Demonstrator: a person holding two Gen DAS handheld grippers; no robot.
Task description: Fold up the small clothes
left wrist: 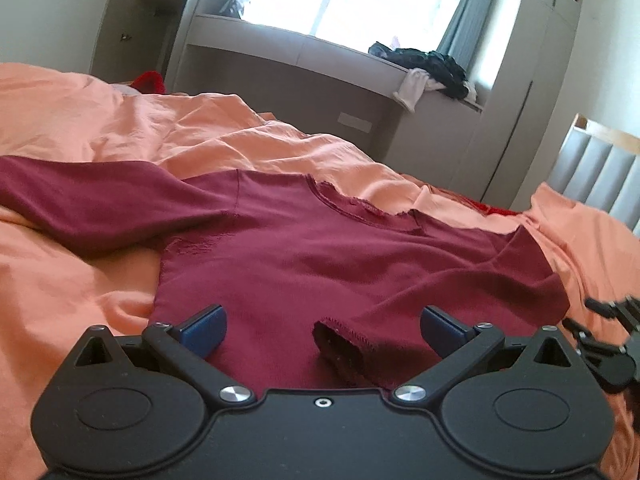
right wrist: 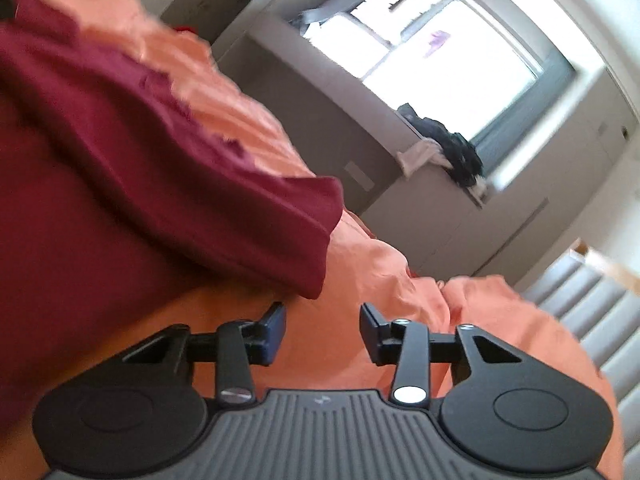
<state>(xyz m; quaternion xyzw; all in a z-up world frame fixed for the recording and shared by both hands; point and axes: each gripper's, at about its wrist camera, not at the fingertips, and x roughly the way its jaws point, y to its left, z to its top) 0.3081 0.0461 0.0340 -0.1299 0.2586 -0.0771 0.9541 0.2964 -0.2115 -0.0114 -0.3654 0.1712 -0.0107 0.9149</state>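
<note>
Left wrist view first: the left gripper (left wrist: 322, 330) hangs low over a dark red long-sleeved knit top (left wrist: 304, 248), blue-padded jaws spread wide and gripping nothing. The top lies spread out on a rumpled orange bedsheet (left wrist: 120, 128), neckline away from the camera. One sleeve (left wrist: 80, 204) stretches out to the left; the other is folded back over the body, its open cuff (left wrist: 344, 340) lying between the fingers. At the right edge, part of the right gripper (left wrist: 608, 332) shows, blurred, just beside the top's side. Beyond the bed, a grey window ledge (left wrist: 300, 48) carries a heap of dark and white clothes (left wrist: 432, 68), with a grey padded headboard (left wrist: 600, 172) to the right.

Over to the right wrist view, tilted and blurred: the right gripper (right wrist: 323, 332) sits with jaws parted, empty, over bare orange sheet (right wrist: 400, 280). The red top (right wrist: 120, 180) fills the left side, a folded edge (right wrist: 320, 240) ending just beyond the left finger. The clothes heap (right wrist: 448, 148) sits on the ledge (right wrist: 360, 120) under the bright window (right wrist: 440, 48).
</note>
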